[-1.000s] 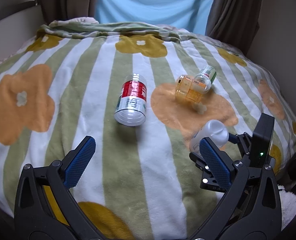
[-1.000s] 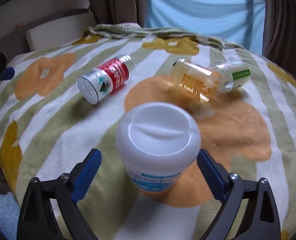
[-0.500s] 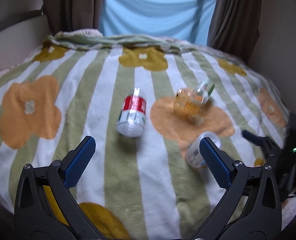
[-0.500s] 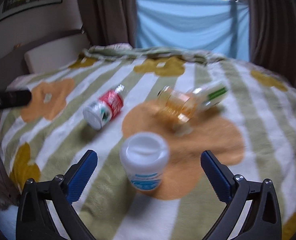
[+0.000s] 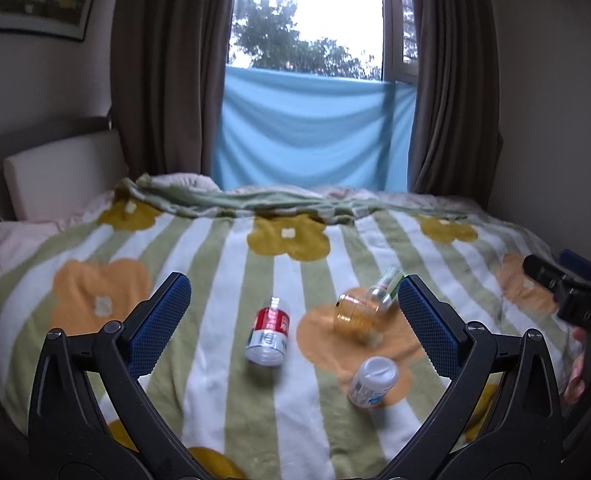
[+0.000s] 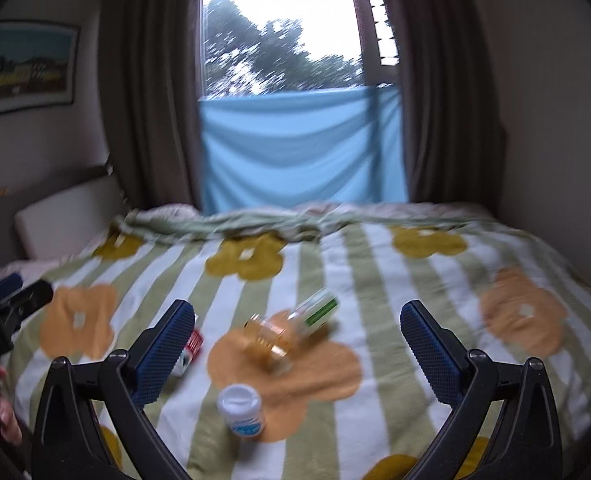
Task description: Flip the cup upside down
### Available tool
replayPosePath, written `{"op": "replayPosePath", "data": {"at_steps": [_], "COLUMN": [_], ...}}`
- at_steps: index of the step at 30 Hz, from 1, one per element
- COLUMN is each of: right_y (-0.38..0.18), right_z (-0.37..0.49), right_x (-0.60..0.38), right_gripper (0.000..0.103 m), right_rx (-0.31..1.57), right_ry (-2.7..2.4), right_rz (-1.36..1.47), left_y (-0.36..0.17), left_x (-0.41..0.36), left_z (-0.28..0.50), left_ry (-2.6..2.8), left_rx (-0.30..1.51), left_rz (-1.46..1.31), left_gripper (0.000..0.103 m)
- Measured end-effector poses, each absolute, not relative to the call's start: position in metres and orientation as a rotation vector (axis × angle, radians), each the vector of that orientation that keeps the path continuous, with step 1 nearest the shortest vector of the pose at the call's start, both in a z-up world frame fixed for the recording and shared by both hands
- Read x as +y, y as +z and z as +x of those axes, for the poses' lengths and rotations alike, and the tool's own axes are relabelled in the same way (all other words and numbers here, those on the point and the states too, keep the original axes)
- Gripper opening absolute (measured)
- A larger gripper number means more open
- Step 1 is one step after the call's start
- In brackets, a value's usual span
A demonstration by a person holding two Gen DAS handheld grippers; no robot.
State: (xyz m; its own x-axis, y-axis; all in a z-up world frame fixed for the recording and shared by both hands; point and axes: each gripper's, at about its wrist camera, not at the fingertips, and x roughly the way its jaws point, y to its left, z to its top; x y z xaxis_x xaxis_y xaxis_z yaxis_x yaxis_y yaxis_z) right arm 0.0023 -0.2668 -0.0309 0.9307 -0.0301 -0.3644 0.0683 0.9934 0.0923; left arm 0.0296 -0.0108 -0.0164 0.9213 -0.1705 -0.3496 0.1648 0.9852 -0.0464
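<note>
A white plastic cup (image 5: 373, 380) with a blue label stands bottom-up on an orange flower of the blanket, seen too in the right wrist view (image 6: 241, 408). My left gripper (image 5: 294, 286) is open and empty, high above and back from the bed. My right gripper (image 6: 297, 311) is also open and empty, well back from the white cup. A clear cup with a red label (image 5: 267, 336) lies on its side to the left. An amber cup (image 5: 355, 314) lies against a clear green-labelled bottle (image 5: 385, 286).
The striped flower blanket (image 5: 223, 280) covers a bed. Behind it hang brown curtains (image 5: 167, 80) and a blue cloth (image 5: 311, 132) across the window. A white headboard cushion (image 5: 59, 176) is at the left. A hand (image 6: 5, 416) shows at the left edge.
Both grippers have pulled back and up from the bed, so the window now shows. The white cup, earlier close between the right fingers, now stands far off on the blanket.
</note>
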Motion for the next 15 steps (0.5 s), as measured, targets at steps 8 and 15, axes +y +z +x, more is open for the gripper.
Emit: {"op": "replayPosePath", "data": {"at_steps": [8,15], "right_y": [-0.008,-0.004], "right_z": [-0.030,-0.038], "right_x": [-0.268,-0.266], "right_gripper": [0.103,0.103], "right_rx": [0.278,0.255], "right_ry": [-0.130,-0.143], "right_rz": [0.058,0.047], "left_y": [-0.001,0.002], "left_x": [-0.020,-0.025], "left_z": [0.007,0.002], "left_ry": [-0.170,-0.166], "left_rx": [0.301,0.285], "left_rz": [0.024,0.043], "left_gripper": [0.103,0.103]}}
